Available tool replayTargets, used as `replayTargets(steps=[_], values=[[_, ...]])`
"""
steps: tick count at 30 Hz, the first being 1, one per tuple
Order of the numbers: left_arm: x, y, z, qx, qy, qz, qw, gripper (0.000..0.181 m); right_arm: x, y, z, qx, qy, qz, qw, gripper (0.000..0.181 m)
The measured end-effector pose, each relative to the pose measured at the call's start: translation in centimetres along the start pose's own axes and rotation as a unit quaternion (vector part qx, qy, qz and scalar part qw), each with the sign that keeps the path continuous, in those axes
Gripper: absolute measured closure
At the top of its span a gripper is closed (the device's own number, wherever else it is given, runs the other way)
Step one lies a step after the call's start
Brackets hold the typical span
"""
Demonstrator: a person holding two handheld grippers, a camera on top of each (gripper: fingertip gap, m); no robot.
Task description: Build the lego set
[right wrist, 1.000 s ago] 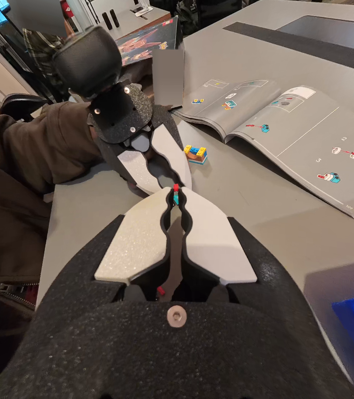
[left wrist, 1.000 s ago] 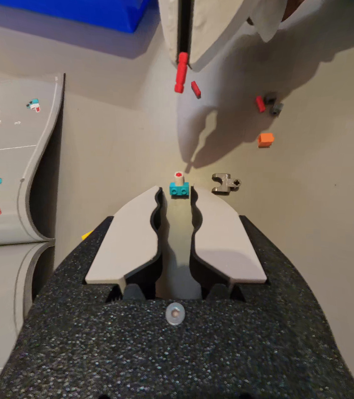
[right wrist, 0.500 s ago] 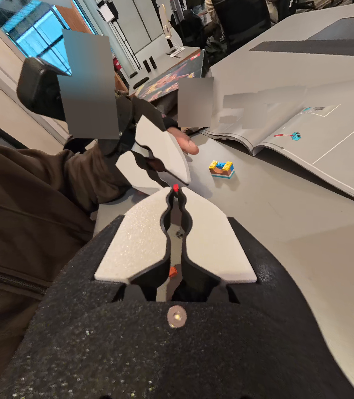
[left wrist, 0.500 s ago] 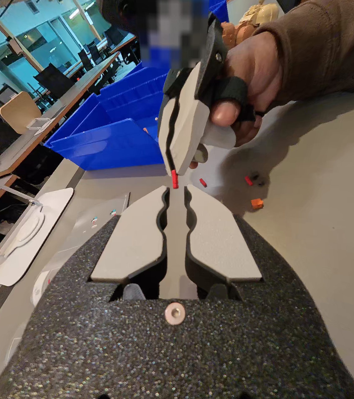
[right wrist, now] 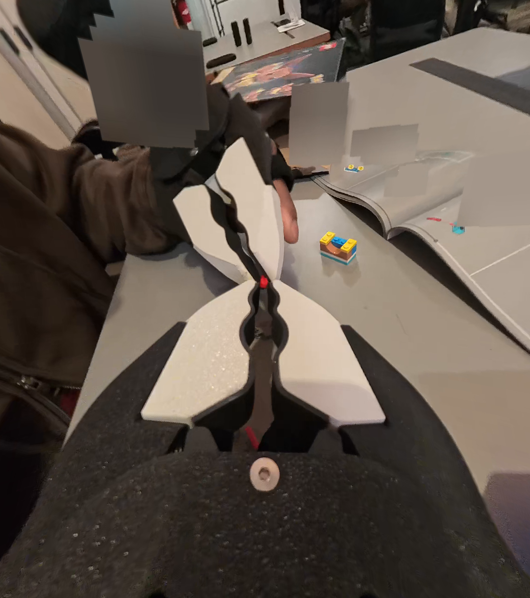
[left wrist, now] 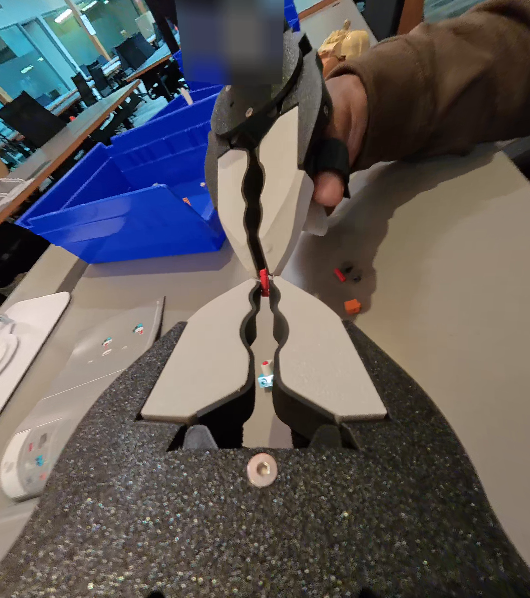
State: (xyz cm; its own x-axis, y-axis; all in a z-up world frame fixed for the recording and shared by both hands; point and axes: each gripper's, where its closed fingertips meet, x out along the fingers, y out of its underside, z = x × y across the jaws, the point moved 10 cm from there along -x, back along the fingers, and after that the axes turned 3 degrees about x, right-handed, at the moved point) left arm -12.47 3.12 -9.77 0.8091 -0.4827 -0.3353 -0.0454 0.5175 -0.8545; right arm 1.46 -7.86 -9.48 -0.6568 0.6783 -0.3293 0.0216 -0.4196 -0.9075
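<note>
A small red pin [left wrist: 264, 282] is held in the air between the two grippers, which meet tip to tip. My right gripper [right wrist: 263, 285] is shut on one end of it [right wrist: 263, 282] and comes down from above in the left wrist view [left wrist: 265, 272]. My left gripper [left wrist: 264, 286] has its tips closed narrowly around the pin's other end; it shows across from me in the right wrist view [right wrist: 261, 275]. A teal brick with a white and red stud piece [left wrist: 265, 377] stands on the grey table, seen through the gap in my left fingers.
Loose red and dark pieces [left wrist: 346, 274] and an orange brick [left wrist: 352, 306] lie to the right. Blue bins [left wrist: 121, 216] stand behind. The open booklet [right wrist: 490, 265] and a small yellow, blue and brown build [right wrist: 338, 247] are on the table. A white pad [left wrist: 5, 352] lies far left. It is some 8 cm from my left tips to the orange brick [left wrist: 352, 306].
My left gripper has lifted off the teal brick, tilted up and moved in to the right gripper. Its tips now sit around the red pin that the right gripper carried over.
</note>
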Motion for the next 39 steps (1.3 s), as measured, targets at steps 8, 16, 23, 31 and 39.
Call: replayTargets(steps=[8,16,23,31,39], values=[[-0.3,0.1,0.4,-0.087,0.065,-0.033,0.994,0.177,-0.4,-0.3,1.2,-0.119,0.006,0.010,0.993,0.178],[-0.3,0.2,0.3,-0.121,0.106,-0.038,0.986,0.177,-0.4,-0.2,1.7,-0.151,-0.007,0.019,0.988,0.177],[-0.1,0.2,-0.1,-0.111,0.120,-0.026,0.986,0.177,0.1,0.0,1.9,-0.153,-0.018,0.032,0.988,0.176],[-0.3,0.2,0.0,-0.129,0.120,-0.038,0.984,0.176,-0.2,-0.2,1.9,-0.141,-0.018,0.023,0.990,0.177],[-0.3,0.2,0.0,-0.113,0.106,-0.039,0.987,0.177,-0.6,-0.4,1.8,-0.131,-0.017,0.005,0.991,0.177]])
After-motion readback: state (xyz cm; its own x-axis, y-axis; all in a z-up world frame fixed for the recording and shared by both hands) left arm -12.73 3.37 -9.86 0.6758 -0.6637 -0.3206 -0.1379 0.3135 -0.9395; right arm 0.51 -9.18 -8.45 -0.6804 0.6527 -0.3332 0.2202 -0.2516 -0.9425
